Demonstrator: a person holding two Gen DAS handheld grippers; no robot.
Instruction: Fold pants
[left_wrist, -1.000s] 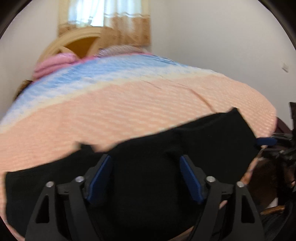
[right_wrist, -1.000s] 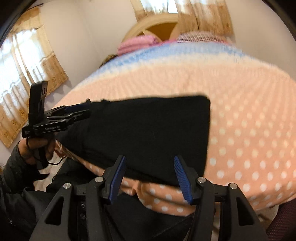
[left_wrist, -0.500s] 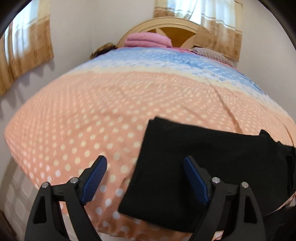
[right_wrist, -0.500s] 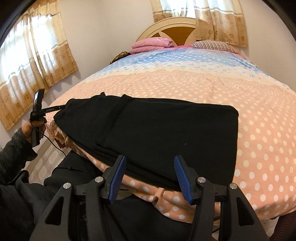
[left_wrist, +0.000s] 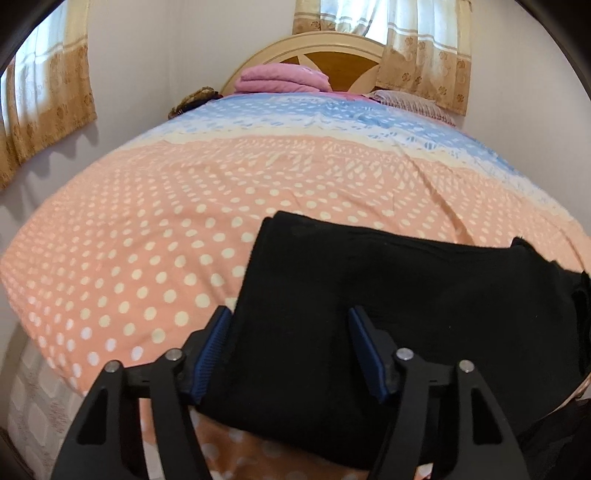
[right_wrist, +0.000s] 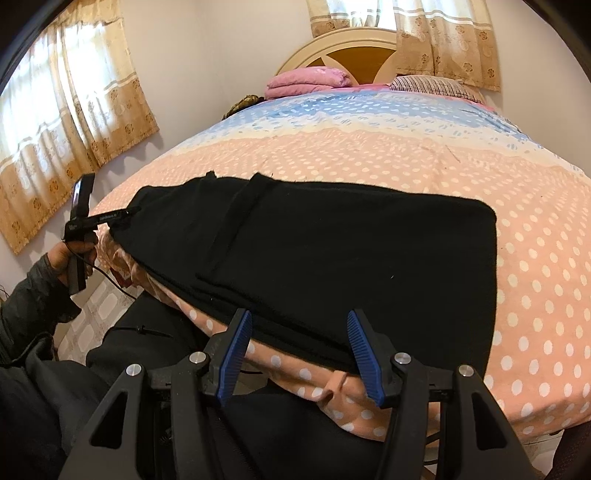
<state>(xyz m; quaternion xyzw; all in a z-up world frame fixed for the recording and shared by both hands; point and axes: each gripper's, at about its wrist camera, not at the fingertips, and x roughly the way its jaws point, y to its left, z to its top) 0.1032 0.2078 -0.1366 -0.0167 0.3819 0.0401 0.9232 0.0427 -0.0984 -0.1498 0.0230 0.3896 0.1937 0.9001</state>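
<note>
The black pants (right_wrist: 332, 258) lie folded into a flat slab along the near edge of the bed (left_wrist: 147, 240), on the peach polka-dot bedspread (right_wrist: 535, 277). Judging by the stacked layers showing along the near left side in the right wrist view, at least one fold is done; the left end looks less tidy, though the dark cloth hides its seams, so I can't say whether another fold is due. The left tool (left_wrist: 290, 352) hovers over the pants' left end with jaws spread, holding nothing. The right tool (right_wrist: 301, 356) hangs at the near hem, likewise spread and empty. The near edge of the pants sits right at the mattress drop, so there's little margin there; the far side offers broad open bedspread up to the pink blanket (right_wrist: 308, 81) by the headboard (left_wrist: 332, 51).
</note>
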